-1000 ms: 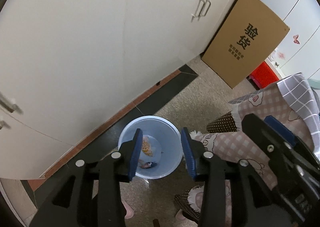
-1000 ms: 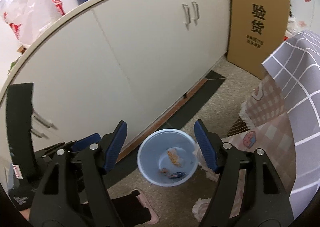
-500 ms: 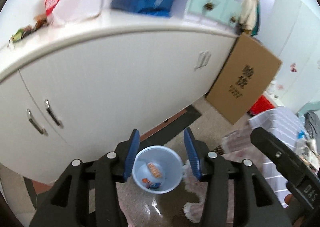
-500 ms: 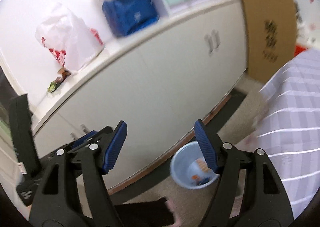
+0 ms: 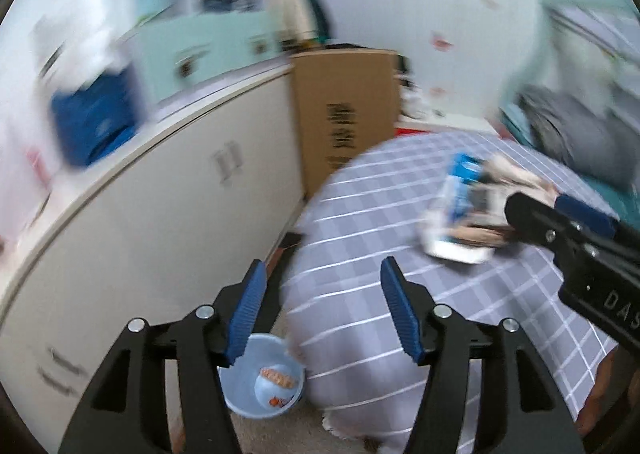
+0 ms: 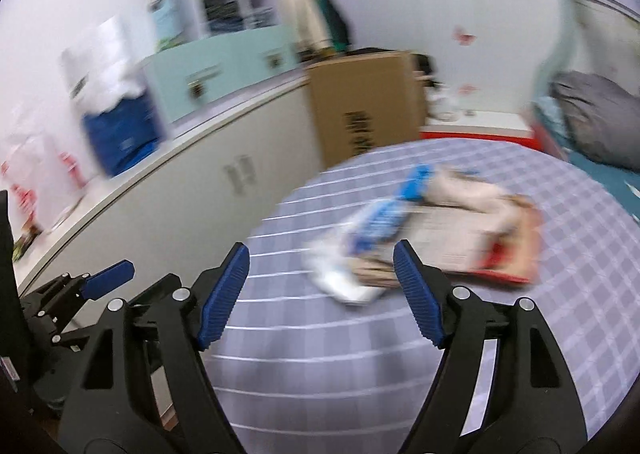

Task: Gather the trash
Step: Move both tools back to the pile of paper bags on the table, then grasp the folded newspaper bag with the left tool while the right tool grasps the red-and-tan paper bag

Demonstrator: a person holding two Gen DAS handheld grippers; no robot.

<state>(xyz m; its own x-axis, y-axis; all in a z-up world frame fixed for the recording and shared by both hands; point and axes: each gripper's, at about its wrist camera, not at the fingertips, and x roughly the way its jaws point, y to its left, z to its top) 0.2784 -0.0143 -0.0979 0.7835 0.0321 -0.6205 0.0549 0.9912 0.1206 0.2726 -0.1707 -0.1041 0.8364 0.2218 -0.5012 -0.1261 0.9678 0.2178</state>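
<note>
Blurred blue-white and red wrappers lie mid-frame on the checked bench; both grippers' fingers spread, empty

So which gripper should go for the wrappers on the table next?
Right. The right gripper is open and faces the wrappers head-on; the left gripper, also open, points at the table edge above the blue bin.

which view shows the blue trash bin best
The left wrist view: the blue trash bin sits on the floor beside the checked tablecloth, with scraps visible inside. The right wrist view does not show it, only the table.
</note>
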